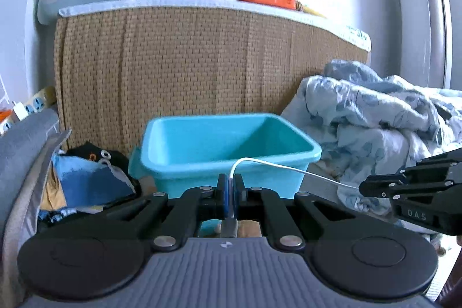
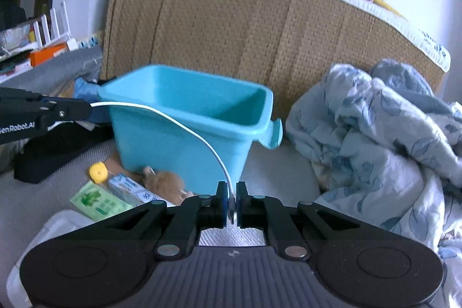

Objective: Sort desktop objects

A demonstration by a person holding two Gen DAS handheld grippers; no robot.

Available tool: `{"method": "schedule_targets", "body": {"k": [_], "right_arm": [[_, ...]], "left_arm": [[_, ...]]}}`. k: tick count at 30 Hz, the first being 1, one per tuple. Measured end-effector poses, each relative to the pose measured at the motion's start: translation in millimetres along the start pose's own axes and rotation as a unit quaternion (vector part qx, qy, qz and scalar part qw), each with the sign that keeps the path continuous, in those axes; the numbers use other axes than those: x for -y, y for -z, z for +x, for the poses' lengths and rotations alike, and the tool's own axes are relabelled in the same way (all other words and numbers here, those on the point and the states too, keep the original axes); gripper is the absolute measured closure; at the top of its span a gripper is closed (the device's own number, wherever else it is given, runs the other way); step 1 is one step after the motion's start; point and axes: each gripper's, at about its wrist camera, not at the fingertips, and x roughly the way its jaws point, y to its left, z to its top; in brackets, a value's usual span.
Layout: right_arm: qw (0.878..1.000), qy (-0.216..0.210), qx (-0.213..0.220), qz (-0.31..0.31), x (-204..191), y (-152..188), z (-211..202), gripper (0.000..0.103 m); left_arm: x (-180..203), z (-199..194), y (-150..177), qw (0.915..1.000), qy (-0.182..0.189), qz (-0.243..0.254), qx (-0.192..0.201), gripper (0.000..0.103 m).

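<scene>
Ahead of me a woven headboard backs the bed, with a crumpled quilt on the right. A teal tub sits in front of the headboard. My left gripper and right gripper each have their jaws clamped on one end of a white cable, which arcs between them in the air before the tub. A green packet and a yellow cap lie by the tub's base.
</scene>
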Motion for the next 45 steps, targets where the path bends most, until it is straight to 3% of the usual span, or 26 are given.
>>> {"method": "schedule_targets", "body": {"k": [14,30,45], "right_arm": [[0.999,-0.007,0.046,0.005,0.2,-26.7,-9.5,0.097],[0.999,-0.021,0.046,-0.011,-8.8,-41.6,19.3,0.097],[0.998,-0.041,0.044,0.031,-2.9,-54.8,52.7,0.097]], "left_arm": [[-6.7,-1.6,-16.8,0.9994,-0.009,-0.013,0.03,0.099],[-18.3,25.3,-14.1,0.9994,-0.015,-0.026,0.02,0.099],[-27.8,38.1,-14.0,0.998,-0.035,-0.053,0.003,0.099]]}}
